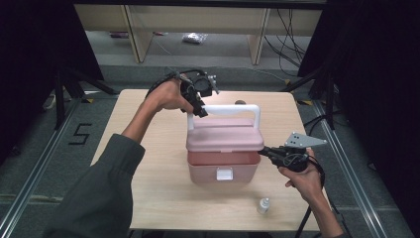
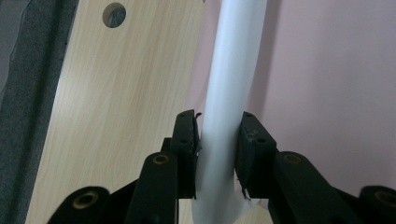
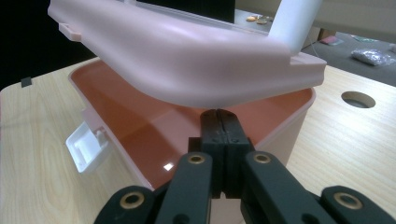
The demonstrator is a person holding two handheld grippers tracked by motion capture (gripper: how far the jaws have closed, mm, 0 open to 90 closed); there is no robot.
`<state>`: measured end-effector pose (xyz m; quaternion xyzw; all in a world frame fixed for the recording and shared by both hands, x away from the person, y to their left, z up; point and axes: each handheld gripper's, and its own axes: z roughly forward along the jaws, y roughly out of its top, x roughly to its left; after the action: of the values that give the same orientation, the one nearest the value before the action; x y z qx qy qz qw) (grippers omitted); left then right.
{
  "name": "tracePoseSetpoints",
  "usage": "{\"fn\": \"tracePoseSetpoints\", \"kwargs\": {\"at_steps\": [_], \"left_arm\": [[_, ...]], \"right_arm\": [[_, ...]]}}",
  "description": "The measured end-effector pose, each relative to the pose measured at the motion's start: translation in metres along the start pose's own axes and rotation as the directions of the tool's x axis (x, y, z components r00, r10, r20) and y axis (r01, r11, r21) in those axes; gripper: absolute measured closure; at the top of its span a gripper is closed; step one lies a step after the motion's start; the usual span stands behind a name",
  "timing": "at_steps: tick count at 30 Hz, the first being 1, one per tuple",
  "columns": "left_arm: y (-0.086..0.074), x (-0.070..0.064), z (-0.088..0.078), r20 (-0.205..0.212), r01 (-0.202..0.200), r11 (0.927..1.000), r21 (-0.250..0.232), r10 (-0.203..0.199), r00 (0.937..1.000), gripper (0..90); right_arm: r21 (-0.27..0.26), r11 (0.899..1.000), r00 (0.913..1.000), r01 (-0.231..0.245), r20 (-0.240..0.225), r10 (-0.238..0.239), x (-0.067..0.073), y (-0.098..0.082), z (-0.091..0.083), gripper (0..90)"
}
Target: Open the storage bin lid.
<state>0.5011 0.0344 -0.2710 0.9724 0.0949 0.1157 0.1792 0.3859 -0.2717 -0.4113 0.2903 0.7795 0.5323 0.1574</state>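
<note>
On the table: a pink box [image 1: 224,168] sits in the middle of the wooden table [image 1: 148,198], with its lid [image 1: 225,135] lifted a little way off it.
Lid: pink on top, with a white handle [image 1: 233,108] that stands up like a hoop. It is tilted, so a gap shows along the side of the box near the right tool.
Left tool: the left gripper [image 1: 200,110] has its jaws squeezed on one end of the handle [image 2: 229,93]. The jaws are part way open because the handle fills the space between them.
Right tool: the right gripper [image 1: 263,150] has its jaws pressed flat together with nothing in them. Its tip [image 3: 220,116] points into the gap, just under the lid's edge [image 3: 196,88] and above the box rim [image 3: 140,172].
Inside: the box looks dark pink and bare, as far as can be seen.
Latch: a small white clip [image 1: 224,174] hangs loose on the front of the box.
Little bottle: a small white bottle [image 1: 264,205] stands near the front edge of the table, apart from the box.
How it will feel: the lid looks like hard, smooth plastic, so it is likely light and stiff, but slippery.
Best place to hold: the handle is the best spot, near its end where it joins the lid. The thin rim could slide off a tool.
</note>
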Motion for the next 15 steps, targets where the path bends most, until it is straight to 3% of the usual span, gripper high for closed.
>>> {"fn": "tracePoseSetpoints", "kwargs": {"at_steps": [1, 2, 4, 6, 7, 15], "left_arm": [[0.0, 0.0, 0.0, 0.0, 0.0, 1.0, 0.0, 0.0, 1.0, 70.2], [-0.0001, 0.0002, 0.0001, 0.0, -0.001, 1.0, 0.001, 0.001, 1.0, 70.2], [-0.0003, 0.0004, 0.0007, 0.003, 0.001, 1.0, 0.003, -0.001, 1.0, 70.0], [-0.0003, 0.0006, 0.0015, 0.003, 0.002, 1.0, 0.006, -0.002, 1.0, 70.1], [-0.0003, 0.0009, 0.0015, 0.006, 0.003, 1.0, 0.006, -0.003, 1.0, 69.9], [-0.0005, 0.003, 0.0022, 0.019, 0.017, 0.9998, 0.007, -0.017, 0.9997, 69.8]], "right_arm": [[-0.004, 1.0, 1.0, 0.006, -0.002, -0.006, -0.0005, 0.0002, 0.0005, 90.0], [0.0, 1.0, 0.9998, -0.018, -0.004, 0.018, 0.0012, 0.0002, 0.0002, 90.0], [-0.008, 1.0, 1.0, 0.005, -0.002, -0.006, -0.001, 0.002, 0.0001, 90.0], [-0.026, 0.999, 0.9996, -0.03, -0.001, 0.03, 0.0014, 0.0025, 0.0012, 90.0], [-0.026, 1.0, 1.0, -0.001, 0.002, 0.001, -0.0003, 0.0032, 0.0017, 90.0], [-0.018, 1.0, 0.9998, 0.004, -0.02, -0.004, -0.0014, 0.0032, 0.0021, 90.0]]}}
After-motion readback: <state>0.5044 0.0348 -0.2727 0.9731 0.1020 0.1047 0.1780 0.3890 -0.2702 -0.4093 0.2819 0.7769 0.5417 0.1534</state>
